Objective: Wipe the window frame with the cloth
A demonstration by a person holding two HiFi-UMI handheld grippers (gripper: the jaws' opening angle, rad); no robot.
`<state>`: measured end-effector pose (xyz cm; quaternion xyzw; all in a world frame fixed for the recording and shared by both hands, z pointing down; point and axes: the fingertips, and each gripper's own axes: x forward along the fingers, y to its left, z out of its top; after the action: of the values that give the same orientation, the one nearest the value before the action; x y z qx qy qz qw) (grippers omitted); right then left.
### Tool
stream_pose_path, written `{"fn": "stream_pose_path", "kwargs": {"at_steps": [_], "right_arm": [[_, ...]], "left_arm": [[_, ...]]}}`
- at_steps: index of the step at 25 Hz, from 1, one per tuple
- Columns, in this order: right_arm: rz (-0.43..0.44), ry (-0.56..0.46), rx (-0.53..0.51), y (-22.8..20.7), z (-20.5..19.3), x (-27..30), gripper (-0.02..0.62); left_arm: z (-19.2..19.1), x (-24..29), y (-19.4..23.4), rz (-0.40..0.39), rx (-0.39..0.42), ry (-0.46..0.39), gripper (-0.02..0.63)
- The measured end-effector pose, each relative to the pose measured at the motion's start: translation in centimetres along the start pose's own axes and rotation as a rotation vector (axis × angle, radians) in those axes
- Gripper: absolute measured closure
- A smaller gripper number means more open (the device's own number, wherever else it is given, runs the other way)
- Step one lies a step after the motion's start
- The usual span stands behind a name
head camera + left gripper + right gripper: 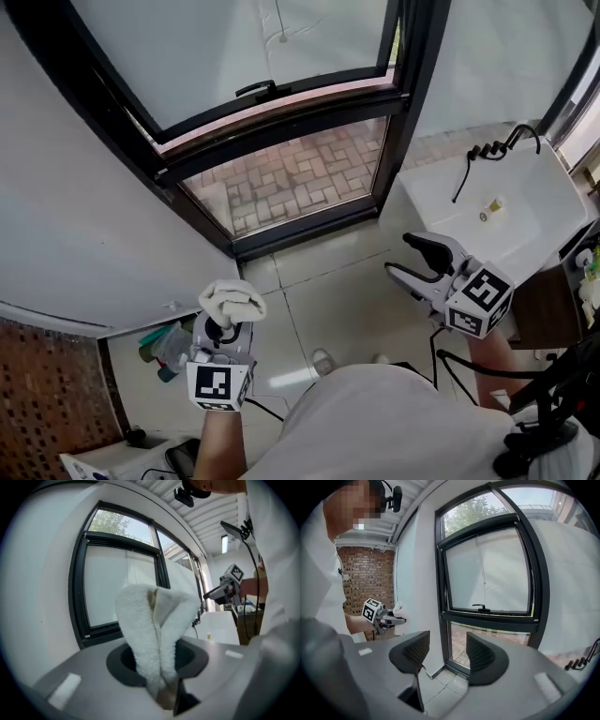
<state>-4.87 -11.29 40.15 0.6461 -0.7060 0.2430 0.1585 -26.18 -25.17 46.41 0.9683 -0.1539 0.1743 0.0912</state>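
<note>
Pinching white cloth (232,300) in left gripper (225,325) fingers | right gripper (417,261) fingers apart, empty | window frame (300,116) untouched

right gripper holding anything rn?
No, the right gripper has its jaws apart with nothing between them; only the window frame shows beyond the gap.

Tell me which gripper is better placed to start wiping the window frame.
The left gripper, probably: its jaws are shut on the cloth. The right gripper is open and empty. Neither touches the window frame yet.
</note>
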Motion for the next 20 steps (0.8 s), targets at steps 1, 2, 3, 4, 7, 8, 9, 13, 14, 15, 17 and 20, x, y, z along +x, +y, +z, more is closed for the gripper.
{"fn": "stream_pose_path", "kwargs": {"at_steps": [1, 2, 3, 4, 7, 8, 9, 13, 14, 15, 17, 20], "right_arm": [[0.009, -0.01, -0.009, -0.3, -0.3, -0.6, 0.348], [0.021, -0.018, -0.019, -0.7, -0.7, -1.4, 0.348], [0.032, -0.024, -0.029, -1.0, -0.9, -2.2, 0.348], [0.04, -0.028, -0.037, -1.2, -0.9, -2.9, 0.348], [0.064, -0.033, -0.037, -0.8, 0.5, -3.3, 0.348], [0.073, -0.033, -0.031, -0.6, 0.6, -3.6, 0.348], [0.082, -0.035, -0.027, -0.5, 0.6, -4.1, 0.348], [0.104, -0.046, -0.032, -0.6, 0.3, -5.9, 0.348], [0.106, -0.047, -0.032, -0.7, 0.1, -6.3, 0.348], [0.108, -0.045, -0.031, -0.7, -0.1, -6.6, 0.347], [0.114, -0.041, -0.033, -0.7, -0.5, -7.0, 0.347], [0.12, -0.035, -0.037, -0.8, -0.9, -7.4, 0.348]], "left_arm": [[0.0, -0.1, -0.9, 0.012, 0.005, 0.0, 0.468], [0.1, -0.3, -2.1, 0.029, 0.007, 0.004, 0.468], [0.2, -0.4, -3.2, 0.041, 0.009, 0.007, 0.468], [0.5, -0.6, -4.1, 0.049, 0.009, 0.006, 0.466], [2.6, -1.5, -4.7, 0.073, -0.002, 0.01, 0.466], [3.1, -1.7, -5.2, 0.075, -0.006, 0.013, 0.466], [3.4, -1.8, -5.9, 0.072, -0.008, 0.017, 0.466], [4.2, -1.7, -8.9, 0.054, 0.005, 0.026, 0.466], [4.4, -1.6, -9.4, 0.049, 0.008, 0.029, 0.466], [4.5, -1.5, -9.9, 0.046, 0.01, 0.031, 0.466], [4.6, -1.5, -10.5, 0.043, 0.011, 0.036, 0.466], [4.7, -1.3, -11.4, 0.039, 0.011, 0.043, 0.466]]}}
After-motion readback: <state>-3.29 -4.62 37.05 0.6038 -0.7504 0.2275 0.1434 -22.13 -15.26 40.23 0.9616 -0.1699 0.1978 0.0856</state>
